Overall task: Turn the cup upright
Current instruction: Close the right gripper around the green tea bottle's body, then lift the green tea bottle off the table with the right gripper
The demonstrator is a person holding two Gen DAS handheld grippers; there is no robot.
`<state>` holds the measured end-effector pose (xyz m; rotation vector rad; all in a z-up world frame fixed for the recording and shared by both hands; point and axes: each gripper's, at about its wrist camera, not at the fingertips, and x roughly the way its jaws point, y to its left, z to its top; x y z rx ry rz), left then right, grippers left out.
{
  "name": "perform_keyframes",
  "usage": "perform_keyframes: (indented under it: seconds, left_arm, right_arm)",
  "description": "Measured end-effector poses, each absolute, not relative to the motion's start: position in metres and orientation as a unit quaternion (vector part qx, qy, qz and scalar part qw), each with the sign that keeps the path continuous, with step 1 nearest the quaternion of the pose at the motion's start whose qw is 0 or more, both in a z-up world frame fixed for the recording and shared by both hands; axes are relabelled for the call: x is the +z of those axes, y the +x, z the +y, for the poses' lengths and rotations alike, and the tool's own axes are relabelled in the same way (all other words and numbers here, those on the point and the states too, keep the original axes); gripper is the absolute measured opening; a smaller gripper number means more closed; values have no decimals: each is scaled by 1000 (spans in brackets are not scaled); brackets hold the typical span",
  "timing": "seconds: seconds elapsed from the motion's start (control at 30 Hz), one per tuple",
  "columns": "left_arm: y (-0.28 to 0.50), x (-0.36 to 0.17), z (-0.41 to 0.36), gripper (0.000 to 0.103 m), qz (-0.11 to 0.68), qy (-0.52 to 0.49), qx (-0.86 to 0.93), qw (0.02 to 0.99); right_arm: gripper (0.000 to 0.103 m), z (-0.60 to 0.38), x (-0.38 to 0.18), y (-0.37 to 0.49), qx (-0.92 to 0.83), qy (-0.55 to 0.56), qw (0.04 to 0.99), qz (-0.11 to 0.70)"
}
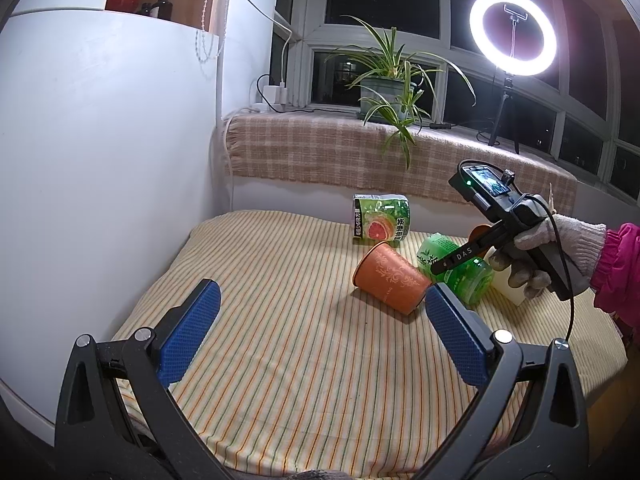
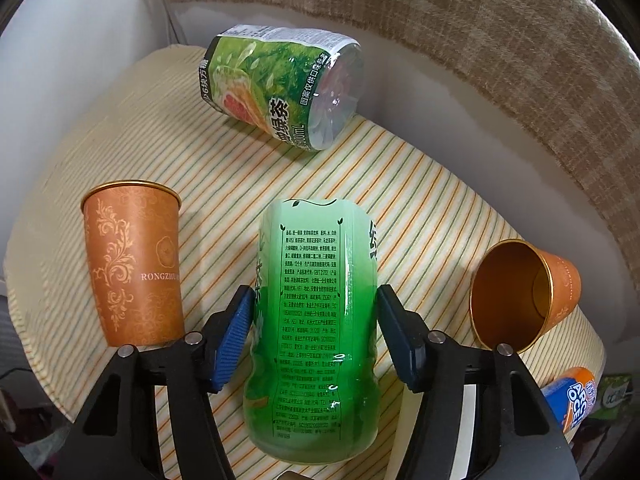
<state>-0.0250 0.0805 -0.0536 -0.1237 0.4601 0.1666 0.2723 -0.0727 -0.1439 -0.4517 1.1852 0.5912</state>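
An orange paper cup (image 1: 390, 282) (image 2: 134, 264) lies on its side on the striped cloth. A second orange cup (image 2: 524, 294) lies on its side to the right, its mouth toward the camera. My right gripper (image 2: 312, 336) is closed on a green cut-bottle cup (image 2: 316, 332) (image 1: 456, 268), its blue pads against both sides. My left gripper (image 1: 320, 320) is open and empty, held above the cloth in front of the first orange cup.
A green grapefruit-label cut bottle (image 2: 284, 88) (image 1: 380, 222) lies at the back by the wall. A plaid-covered sill (image 1: 360, 148) holds a potted plant (image 1: 388, 88) and a ring light (image 1: 512, 34). An orange-blue bottle (image 2: 572, 396) shows past the table edge.
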Motion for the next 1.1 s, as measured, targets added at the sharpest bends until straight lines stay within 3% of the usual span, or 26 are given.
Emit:
perform_keyframes:
  seconds: [0.5,0.77,1.1]
  left_arm:
    - [-27,-49,77,103,224,-58,77,970]
    - [-25,-48,65,103,224,-53,64,971]
    - [-20,-49,53,103,226,-52,44,972]
  right_arm:
    - [61,-101,-104,233,303,-154,788,513]
    - [61,-140,-75,186,317,-40,810,493]
    - [61,-180,-97,143,281,118,803,513]
